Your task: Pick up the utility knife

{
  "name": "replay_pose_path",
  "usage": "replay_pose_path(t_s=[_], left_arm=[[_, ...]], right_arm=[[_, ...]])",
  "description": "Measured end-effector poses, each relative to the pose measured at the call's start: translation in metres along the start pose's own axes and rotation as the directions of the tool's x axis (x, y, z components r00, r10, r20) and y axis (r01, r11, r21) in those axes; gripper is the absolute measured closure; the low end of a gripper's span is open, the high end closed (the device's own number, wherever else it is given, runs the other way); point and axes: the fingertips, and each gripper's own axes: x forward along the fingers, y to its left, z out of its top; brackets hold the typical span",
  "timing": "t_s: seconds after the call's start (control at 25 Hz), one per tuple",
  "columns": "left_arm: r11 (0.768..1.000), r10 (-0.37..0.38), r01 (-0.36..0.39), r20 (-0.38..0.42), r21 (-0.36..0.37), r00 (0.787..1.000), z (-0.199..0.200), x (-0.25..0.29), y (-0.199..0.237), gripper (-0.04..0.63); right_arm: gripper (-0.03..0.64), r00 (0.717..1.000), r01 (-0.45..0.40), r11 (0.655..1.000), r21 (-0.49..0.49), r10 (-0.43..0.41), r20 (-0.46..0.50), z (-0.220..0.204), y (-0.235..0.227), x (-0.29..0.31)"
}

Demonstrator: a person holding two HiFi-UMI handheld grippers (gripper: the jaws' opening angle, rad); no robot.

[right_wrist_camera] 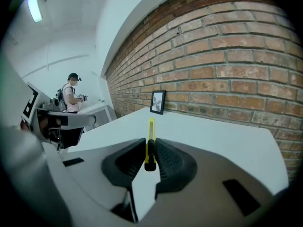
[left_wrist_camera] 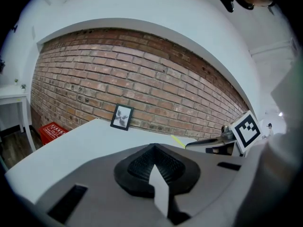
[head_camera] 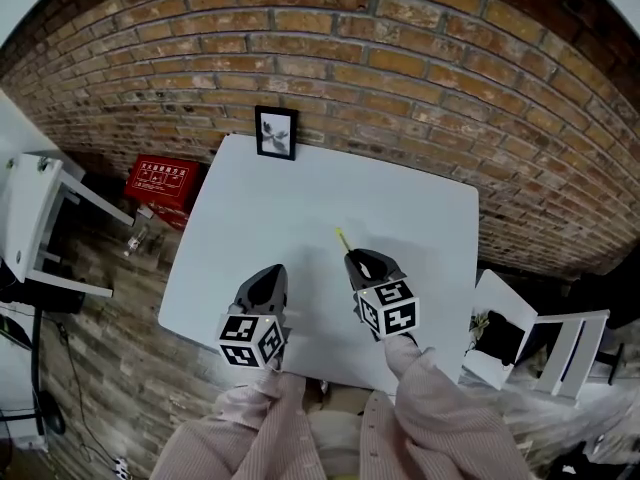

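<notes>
A brick wall (head_camera: pixel 400 68) runs past the twelve o'clock edge of the white table (head_camera: pixel 400 208), and a red box (head_camera: pixel 158 176) sits on the floor off the table's ten o'clock corner. At the six o'clock side the left gripper (head_camera: pixel 270 274) has its jaws closed together on nothing, while the right gripper (head_camera: pixel 358 261), beside it at three o'clock, is clamped on the utility knife (right_wrist_camera: pixel 151 138). A small picture frame (head_camera: pixel 275 133) leans at the table's twelve o'clock edge, and the slim yellow knife juts from the right jaws toward eleven o'clock, above the tabletop.
</notes>
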Motion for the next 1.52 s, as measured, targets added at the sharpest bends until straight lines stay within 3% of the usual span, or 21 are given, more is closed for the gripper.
replay_pose_path(t_s=[0.28, 0.64, 1.12, 1.52], left_arm=[[0.999, 0.003, -0.005, 0.063, 0.039, 0.998, 0.025, -0.016, -0.005, 0.601], [0.997, 0.017, -0.027, 0.154, 0.066, 0.988, 0.059, -0.038, -0.010, 0.601], [0.991, 0.011, -0.041, 0.234, 0.127, 0.972, 0.092, -0.061, -0.019, 0.601], [0.985, 0.005, -0.057, 0.301, 0.163, 0.954, 0.117, -0.082, -0.026, 0.601]], right_arm=[[0.549, 0.992, -0.034, 0.999, 0.020, 0.032, 0.121, 0.031, 0.005, -0.030], [0.549, 0.956, -0.067, 0.998, 0.012, 0.061, 0.288, 0.073, 0.009, -0.074], [0.549, 0.896, -0.036, 0.999, 0.029, 0.020, 0.443, 0.106, 0.000, -0.123], [0.549, 0.854, -0.006, 0.999, 0.048, -0.020, 0.519, 0.119, -0.012, -0.153]])
